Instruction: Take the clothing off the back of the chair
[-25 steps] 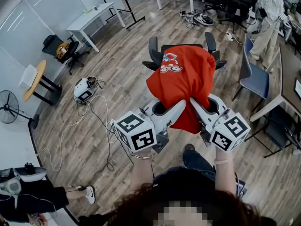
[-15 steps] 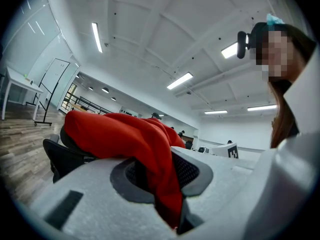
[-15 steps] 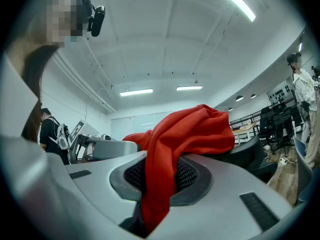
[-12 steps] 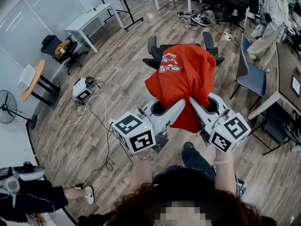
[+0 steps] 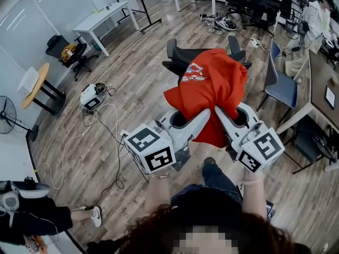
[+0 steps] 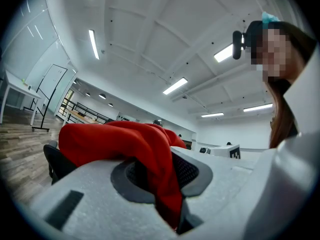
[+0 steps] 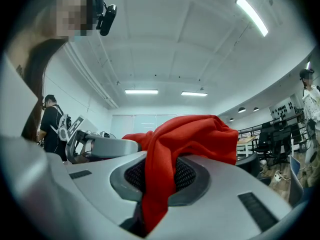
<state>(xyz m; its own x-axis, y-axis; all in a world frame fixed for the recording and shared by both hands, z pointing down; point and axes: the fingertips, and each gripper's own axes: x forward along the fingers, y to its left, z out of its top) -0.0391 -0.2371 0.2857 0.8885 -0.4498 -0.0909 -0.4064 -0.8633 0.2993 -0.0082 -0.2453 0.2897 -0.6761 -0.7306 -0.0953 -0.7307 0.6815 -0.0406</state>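
Over the wooden floor (image 5: 132, 89), the red shirt (image 5: 212, 83) is seen draped across the back of the black office chair (image 5: 183, 52), with its near hem held raised toward the person. That hem is pinched by the left gripper (image 5: 205, 115) and by the right gripper (image 5: 218, 112), side by side; red cloth is clamped tight between each pair of jaws, as is shown in both gripper views.

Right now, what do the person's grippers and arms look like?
The left gripper and right gripper are light grey moulded shells with long tapering jaws and dark meshed pads. Each carries a white cube with black square markers. No cables show. The forearms have no sleeves.
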